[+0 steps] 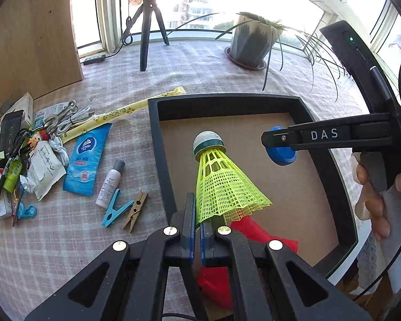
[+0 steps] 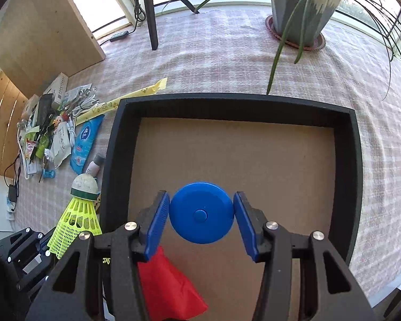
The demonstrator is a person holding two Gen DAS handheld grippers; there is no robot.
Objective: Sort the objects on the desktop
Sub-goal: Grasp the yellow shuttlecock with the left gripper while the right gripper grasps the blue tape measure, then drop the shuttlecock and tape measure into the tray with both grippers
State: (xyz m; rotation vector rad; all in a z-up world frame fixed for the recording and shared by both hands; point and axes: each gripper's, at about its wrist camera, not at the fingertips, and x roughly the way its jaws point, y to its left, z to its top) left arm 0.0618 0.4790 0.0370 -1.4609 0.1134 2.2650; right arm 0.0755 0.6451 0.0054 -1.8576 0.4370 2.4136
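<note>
My left gripper [image 1: 197,230] is shut on the skirt of a yellow-green shuttlecock [image 1: 222,184] and holds it above the black tray [image 1: 157,144] with a brown floor; the shuttlecock also shows in the right wrist view [image 2: 77,214]. My right gripper [image 2: 201,214] is shut on a round blue disc [image 2: 201,212] above the tray [image 2: 112,160]; the disc shows in the left wrist view [image 1: 280,155] at the right gripper's tip. A red cloth [image 2: 168,289] lies in the tray's near corner.
Left of the tray lies a pile of items: a blue tissue pack [image 1: 87,160], a small bottle [image 1: 109,184], blue and wooden clothespegs [image 1: 125,211], cables, sachets and a yellow strip [image 1: 115,115]. A potted plant [image 1: 251,42] and a tripod [image 1: 147,26] stand at the back.
</note>
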